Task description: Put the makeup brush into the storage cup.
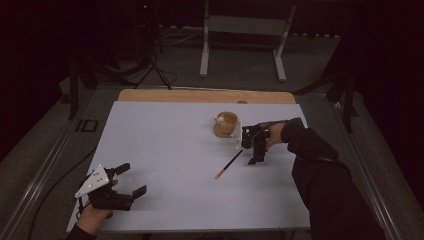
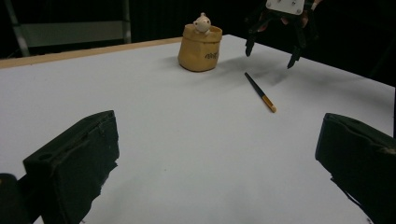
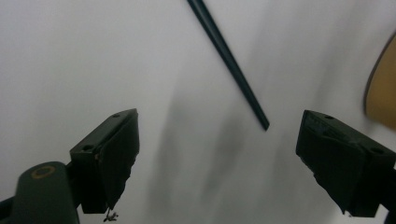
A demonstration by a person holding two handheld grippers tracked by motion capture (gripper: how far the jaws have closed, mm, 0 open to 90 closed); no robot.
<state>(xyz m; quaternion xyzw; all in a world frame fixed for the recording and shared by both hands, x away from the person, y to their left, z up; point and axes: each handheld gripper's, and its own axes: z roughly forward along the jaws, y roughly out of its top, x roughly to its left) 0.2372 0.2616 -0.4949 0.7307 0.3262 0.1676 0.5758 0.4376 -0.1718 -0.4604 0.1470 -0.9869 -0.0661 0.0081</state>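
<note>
A thin dark pencil (image 1: 229, 164) with an orange end lies on the white table (image 1: 165, 150), also seen in the left gripper view as the pencil (image 2: 259, 91) and in the right gripper view as the pencil (image 3: 229, 58). My right gripper (image 1: 252, 152) hovers open just right of its dark tip, jaws pointing down at the table. A tan pouch-shaped cup (image 1: 226, 124) with a small white figure in it stands behind the pencil. My left gripper (image 1: 134, 179) rests open near the front left corner, nothing between its jaws.
A wooden strip (image 1: 205, 96) runs along the table's far edge. Beyond it stands a white metal frame (image 1: 240, 40) on the floor, with a tripod (image 1: 150, 65) at its left. A metal rail (image 1: 45, 165) borders the table's left side.
</note>
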